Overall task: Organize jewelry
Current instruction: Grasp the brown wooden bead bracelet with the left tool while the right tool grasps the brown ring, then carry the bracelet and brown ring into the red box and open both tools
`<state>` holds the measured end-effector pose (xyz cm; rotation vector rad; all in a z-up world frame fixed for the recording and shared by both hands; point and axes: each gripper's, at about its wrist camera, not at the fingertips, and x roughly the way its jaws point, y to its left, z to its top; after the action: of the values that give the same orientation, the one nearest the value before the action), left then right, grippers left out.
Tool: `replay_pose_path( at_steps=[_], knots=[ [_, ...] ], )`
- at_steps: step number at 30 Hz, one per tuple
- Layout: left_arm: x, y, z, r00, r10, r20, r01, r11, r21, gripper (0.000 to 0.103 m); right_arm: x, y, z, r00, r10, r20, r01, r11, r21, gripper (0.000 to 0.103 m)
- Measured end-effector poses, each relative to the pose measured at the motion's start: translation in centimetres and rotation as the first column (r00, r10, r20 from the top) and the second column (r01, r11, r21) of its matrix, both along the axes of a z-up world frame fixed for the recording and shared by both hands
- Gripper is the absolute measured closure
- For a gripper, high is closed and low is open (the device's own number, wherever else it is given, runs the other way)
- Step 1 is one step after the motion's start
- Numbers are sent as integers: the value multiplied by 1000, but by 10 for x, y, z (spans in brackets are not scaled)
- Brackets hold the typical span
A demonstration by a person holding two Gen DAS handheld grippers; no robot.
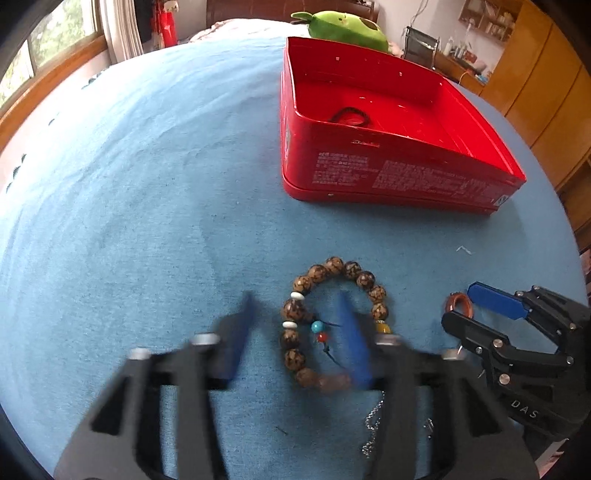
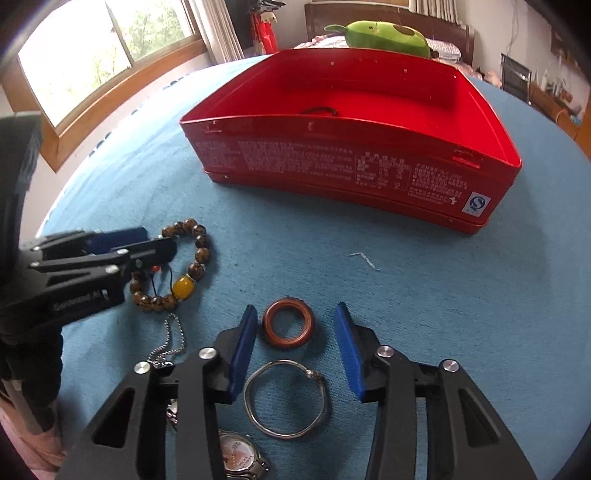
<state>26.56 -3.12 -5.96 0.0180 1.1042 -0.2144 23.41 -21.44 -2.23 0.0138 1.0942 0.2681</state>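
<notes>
Left gripper (image 1: pixel 299 306), jaws spread wide and blurred, straddling the left arc of the beaded bracelet (image 1: pixel 334 321): one blue pad outside the ring at 9 o'clock, the other inside the loop, nothing clamped. Beaded bracelet flat on the blue cloth (image 1: pixel 147 184), brown speckled beads with white, turquoise, red and amber accents. Silver chain (image 2: pixel 171 341) at 6 o'clock from the bracelet, partly under the right gripper's left finger. Red tin box (image 1: pixel 369 173) lidless, at 12 o'clock from the bracelet, well apart from it; a dark cord loop (image 1: pixel 351 116) on its floor. Green plush toy (image 1: pixel 343 26) beyond the box's far wall. Right gripper (image 2: pixel 295 314) open, blue pads either side of the brown ring (image 2: pixel 289 328), not touching it. Brown ring flat on the cloth at 3 o'clock from the bracelet. Silver bangle (image 2: pixel 286 398) at 6 o'clock from the brown ring, between the right gripper's fingers, near their base. Wristwatch (image 2: pixel 240 459) at 7 o'clock from the bangle, cut by the lower frame edge. Small white scrap (image 2: pixel 364 258) at 1 o'clock from the ring, between it and the box.
</notes>
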Motion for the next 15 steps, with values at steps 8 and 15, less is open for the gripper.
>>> replay_pose_path(
  at_steps=[8, 15],
  knots=[
    [7, -16, -7, 1000, -24, 13, 24, 998, 52, 87, -2, 1, -2, 1000, 2, 5, -2, 1000, 4, 73],
    [5, -2, 1, 1000, -19, 18, 20, 998, -52, 91, -2, -10, 4, 1000, -4, 2, 4, 999, 47, 73]
  ],
)
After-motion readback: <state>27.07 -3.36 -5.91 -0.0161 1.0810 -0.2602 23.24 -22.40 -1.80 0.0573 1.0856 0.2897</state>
